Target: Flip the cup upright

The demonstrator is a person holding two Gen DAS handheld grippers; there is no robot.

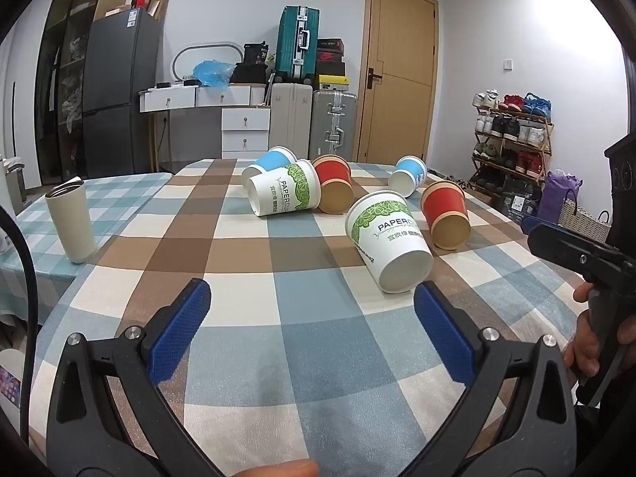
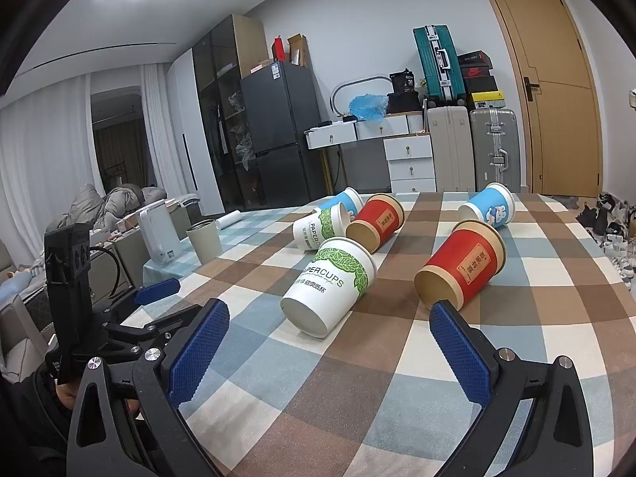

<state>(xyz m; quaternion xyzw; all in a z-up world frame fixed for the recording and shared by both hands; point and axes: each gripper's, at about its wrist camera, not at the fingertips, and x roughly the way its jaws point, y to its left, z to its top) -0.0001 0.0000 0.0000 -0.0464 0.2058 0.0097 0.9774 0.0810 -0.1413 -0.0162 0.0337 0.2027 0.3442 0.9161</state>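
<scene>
Several paper cups lie on their sides on the checked tablecloth (image 1: 318, 342). The nearest is a white and green cup (image 1: 387, 238), also in the right wrist view (image 2: 332, 282), its base toward me. A red cup (image 1: 447, 214) lies to its right, also in the right wrist view (image 2: 461, 266). Farther back lie another white and green cup (image 1: 284, 192), a red cup (image 1: 336, 189) and two blue cups (image 1: 409, 175) (image 1: 268, 161). My left gripper (image 1: 314, 298) is open and empty above the cloth, short of the nearest cup. My right gripper (image 2: 330, 318) is open and empty, just short of the same cups.
A beige tumbler (image 1: 71, 222) stands upright at the table's left edge. The right gripper's body (image 1: 576, 254) shows at the right of the left wrist view. The left gripper's body (image 2: 79, 298) shows at the left of the right wrist view. A dresser, suitcases and a shoe rack stand beyond the table.
</scene>
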